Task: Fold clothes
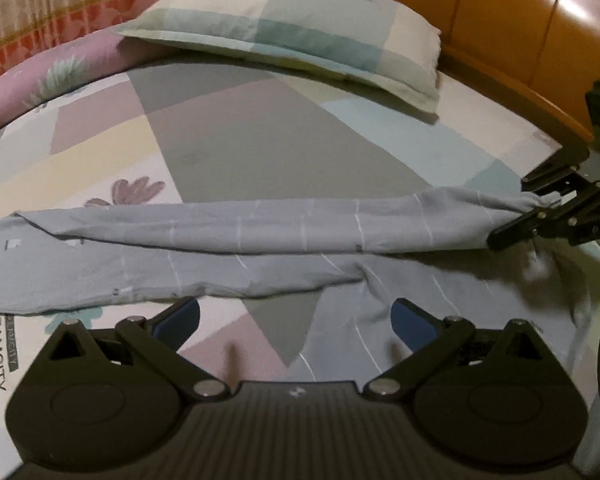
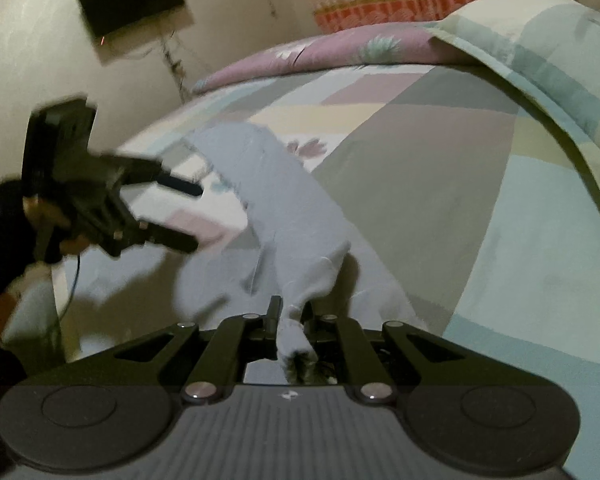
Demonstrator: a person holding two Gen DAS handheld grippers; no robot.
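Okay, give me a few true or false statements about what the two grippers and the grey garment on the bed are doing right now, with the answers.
1. The right gripper is shut on the grey garment. True.
2. The left gripper is clamped on the garment. False: its jaws are open, holding nothing.
3. A pillow lies on the bed beyond the garment. True.
4. The garment is folded into a neat square. False: it stretches out long across the bedsheet.
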